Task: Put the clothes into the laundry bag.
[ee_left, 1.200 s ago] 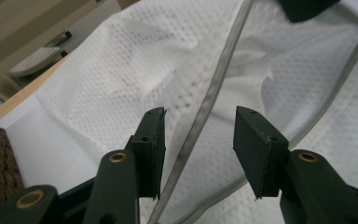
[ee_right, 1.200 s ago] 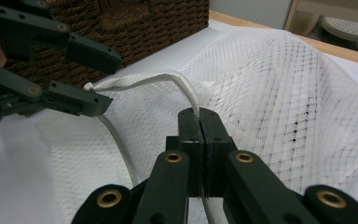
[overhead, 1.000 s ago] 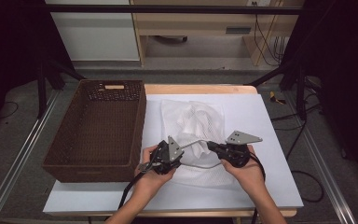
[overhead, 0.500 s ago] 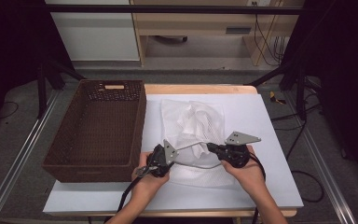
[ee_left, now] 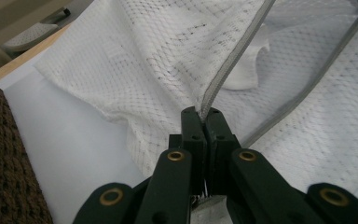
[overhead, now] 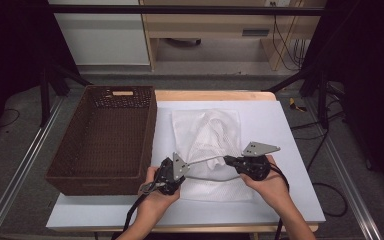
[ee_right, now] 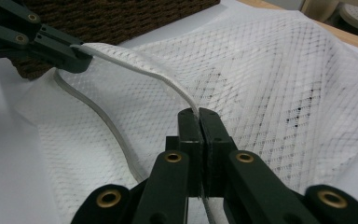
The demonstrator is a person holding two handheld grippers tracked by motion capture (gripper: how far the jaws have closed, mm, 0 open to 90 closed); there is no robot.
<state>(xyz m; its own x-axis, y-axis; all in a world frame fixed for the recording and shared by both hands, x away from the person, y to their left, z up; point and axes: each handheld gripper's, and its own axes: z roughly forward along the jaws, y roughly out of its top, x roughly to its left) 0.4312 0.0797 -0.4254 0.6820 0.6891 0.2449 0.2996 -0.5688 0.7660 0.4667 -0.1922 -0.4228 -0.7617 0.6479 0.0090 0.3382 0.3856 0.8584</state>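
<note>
High view: mesh bag (overhead: 207, 135) lies mid-tabletop (overhead: 290, 150), its grey hem (overhead: 206, 160) stretched sideways between both grippers. Left gripper (overhead: 186, 165) has just closed, now clamped on hem; right gripper (overhead: 226, 159) clamped likewise. Basket (overhead: 105, 140) sits left, nearer left hand.

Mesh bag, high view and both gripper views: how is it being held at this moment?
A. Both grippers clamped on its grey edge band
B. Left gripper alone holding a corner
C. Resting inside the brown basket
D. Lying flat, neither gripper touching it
A. The left gripper and the right gripper each have their jaws shut on the grey edge band of the white mesh bag, which lies on the table beside the brown basket.
</note>
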